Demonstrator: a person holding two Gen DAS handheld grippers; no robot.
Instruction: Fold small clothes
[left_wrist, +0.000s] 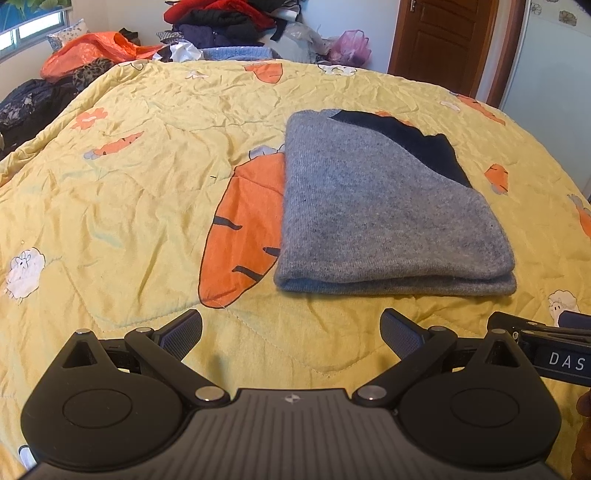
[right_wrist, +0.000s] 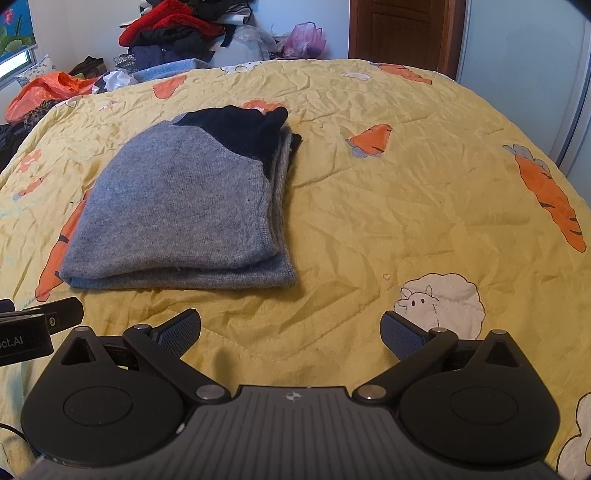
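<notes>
Both the left gripper and the right gripper are held spread and empty. The folded grey-and-black sweater is seen just ahead, on the yellow carrot-print quilt. If only the top layer is pinched, the fold could be pulled apart.

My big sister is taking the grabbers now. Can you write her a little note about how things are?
Left gripper: open, holding nothing, just short of the sweater's near edge.
Right gripper: open, holding nothing, beside the left one.
The gray and black sweater lies folded in a stacked bundle on the yellow carrot quilt, touched by neither gripper.
Done: this sweater looks folded.
Left: perhaps tidy the black part at the far end; a heap of clothes sits beyond the bed.
</notes>
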